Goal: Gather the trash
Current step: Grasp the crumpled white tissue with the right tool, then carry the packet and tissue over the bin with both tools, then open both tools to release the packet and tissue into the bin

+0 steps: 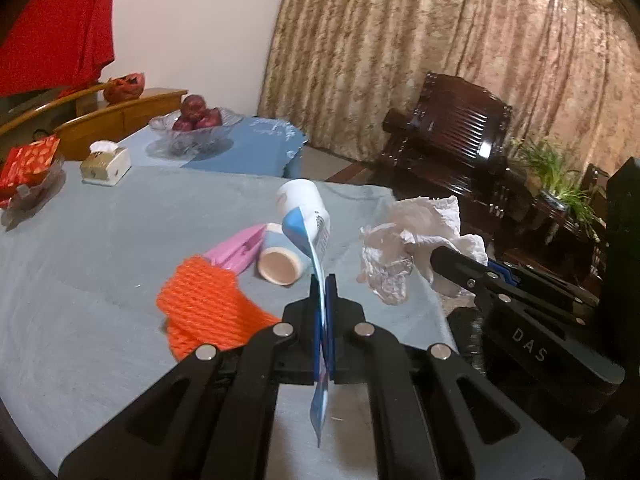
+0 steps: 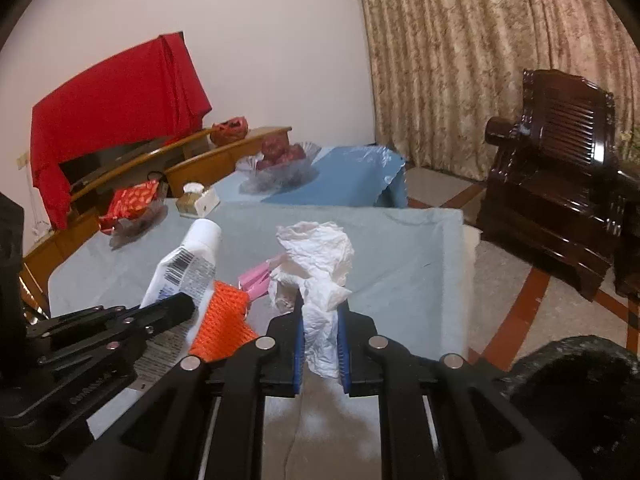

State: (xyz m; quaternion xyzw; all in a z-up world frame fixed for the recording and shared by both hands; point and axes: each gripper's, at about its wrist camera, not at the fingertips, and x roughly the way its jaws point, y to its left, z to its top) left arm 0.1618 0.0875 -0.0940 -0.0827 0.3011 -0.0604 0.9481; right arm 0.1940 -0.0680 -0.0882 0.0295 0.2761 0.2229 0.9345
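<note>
Two bits of trash are held up over the table, one in each gripper.

A flat white and blue tube (image 1: 306, 216) is pinched at its thin end by the left gripper (image 1: 323, 280), and a crumpled white tissue (image 2: 320, 264) is squeezed tight in the right gripper (image 2: 320, 304). Below, on the blue tablecloth (image 1: 100, 240), an orange net (image 1: 200, 300), a pink wrapper (image 1: 240, 248) and a small roll (image 1: 280, 264) are left lying close together. Farther back, a tissue box (image 1: 106, 164) and a glass bowl of red fruit (image 1: 196, 124) can be seen.
</note>
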